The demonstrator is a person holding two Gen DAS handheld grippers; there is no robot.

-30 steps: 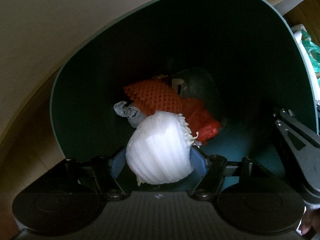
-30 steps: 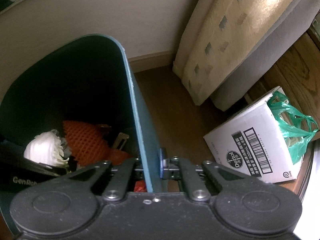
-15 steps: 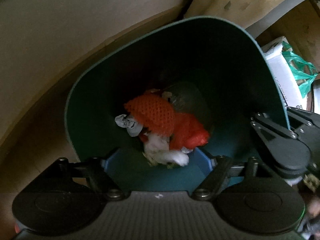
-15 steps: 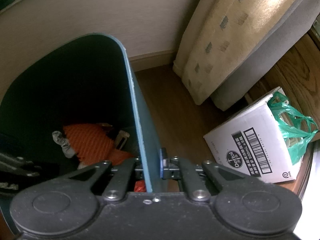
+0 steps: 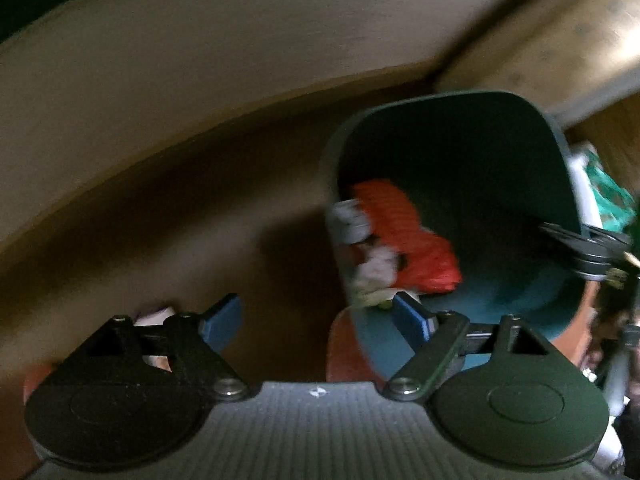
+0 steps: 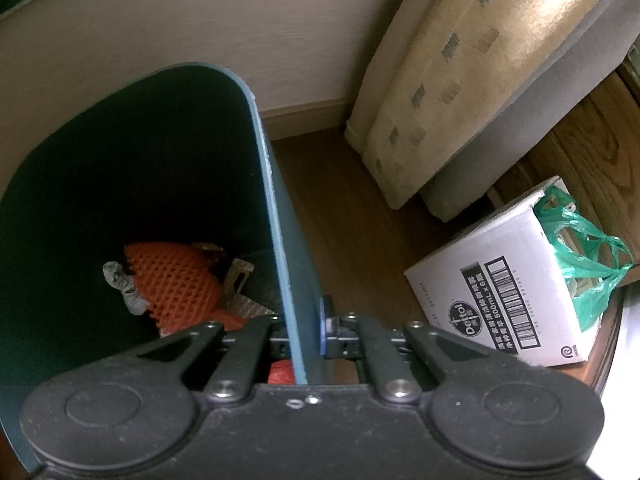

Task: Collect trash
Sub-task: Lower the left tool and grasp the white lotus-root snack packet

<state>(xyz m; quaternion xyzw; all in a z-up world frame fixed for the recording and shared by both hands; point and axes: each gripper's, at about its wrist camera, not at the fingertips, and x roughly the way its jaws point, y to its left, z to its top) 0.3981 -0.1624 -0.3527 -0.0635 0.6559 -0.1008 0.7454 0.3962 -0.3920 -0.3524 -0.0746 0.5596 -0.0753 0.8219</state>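
right gripper (image 6: 306, 332) is clamped on the bin (image 6: 276, 216) wall; a slip of the thin rim could tip it. left gripper (image 5: 316, 320) jaws are opening, nothing between them, beside the bin. trash (image 6: 172, 284) is seen at the bin bottom.

floor (image 6: 352, 216): brown wood planks, centre to right of frame
on it: teal bin (image 6: 280, 216) at left; white carton (image 6: 496, 296) at lower right
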